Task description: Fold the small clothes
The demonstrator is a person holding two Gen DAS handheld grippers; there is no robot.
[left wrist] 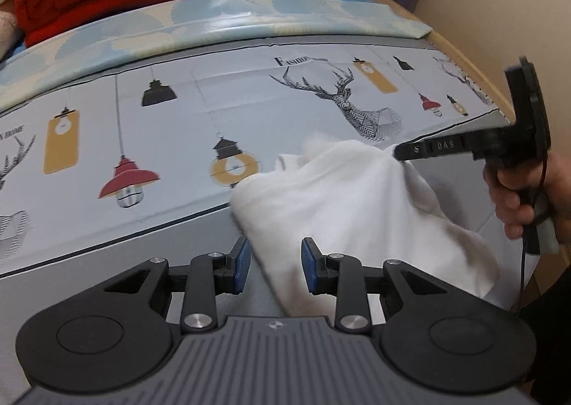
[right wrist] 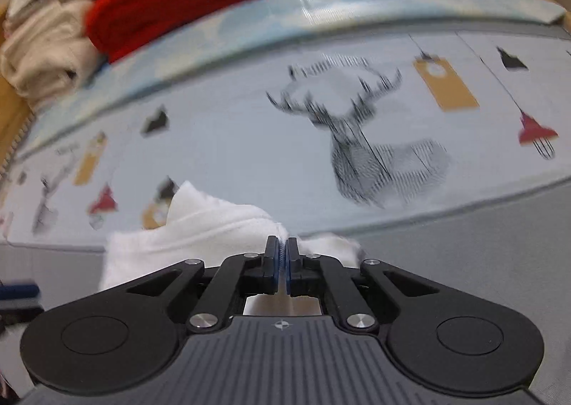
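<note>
Right gripper pinches the white garment; left gripper stands spread at its near edge.

The left gripper [left wrist: 274, 264] has its jaws spread at the hem of the white garment [left wrist: 342, 205], apparently ready to take a second hold. The soft, crumpled garment lies on the smooth printed bed cover [left wrist: 200, 112]. The right gripper [right wrist: 282, 255] has its jaws pressed onto a fold, tenting the cloth.
</note>
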